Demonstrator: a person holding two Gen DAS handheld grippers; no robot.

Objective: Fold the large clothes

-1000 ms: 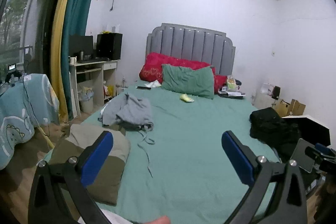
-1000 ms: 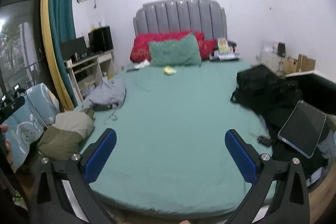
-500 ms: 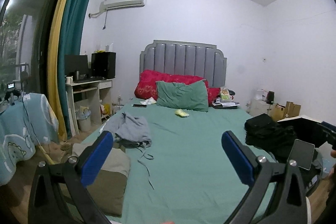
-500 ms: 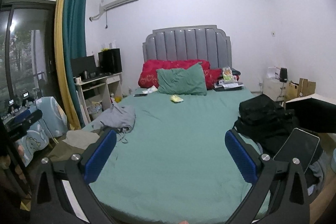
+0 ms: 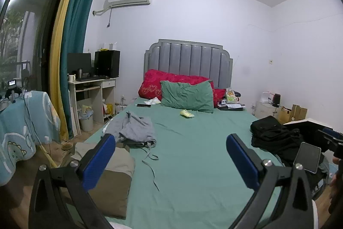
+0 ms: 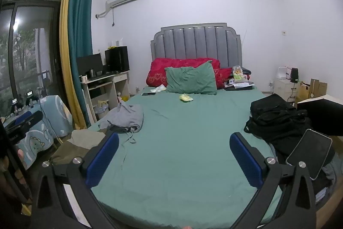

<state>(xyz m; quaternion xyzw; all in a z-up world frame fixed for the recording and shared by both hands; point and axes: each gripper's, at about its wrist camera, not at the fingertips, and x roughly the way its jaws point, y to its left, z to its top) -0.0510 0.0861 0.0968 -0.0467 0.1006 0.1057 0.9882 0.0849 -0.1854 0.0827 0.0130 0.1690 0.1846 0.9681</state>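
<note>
A crumpled grey garment (image 5: 135, 128) with loose drawstrings lies on the left side of the green bed (image 5: 193, 153); it also shows in the right wrist view (image 6: 126, 117). An olive-beige folded cloth (image 5: 111, 175) sits at the bed's near left corner, also in the right wrist view (image 6: 83, 143). A black clothes pile (image 5: 274, 136) lies on the right side, also in the right wrist view (image 6: 276, 119). My left gripper (image 5: 170, 159) and right gripper (image 6: 173, 157) are both open and empty, held well short of the clothes at the foot of the bed.
Red and green pillows (image 5: 186, 96) lie against the grey headboard. A phone (image 5: 143, 105) and a yellow item (image 5: 187, 113) lie on the sheet. A tablet (image 6: 308, 152) rests at the right edge. A desk (image 5: 92, 96) and a covered table (image 5: 25, 121) stand left.
Both grippers have tilted upward, so more wall and ceiling show and the bed sits lower in view. The jaws stay open; nothing on the bed has moved.
</note>
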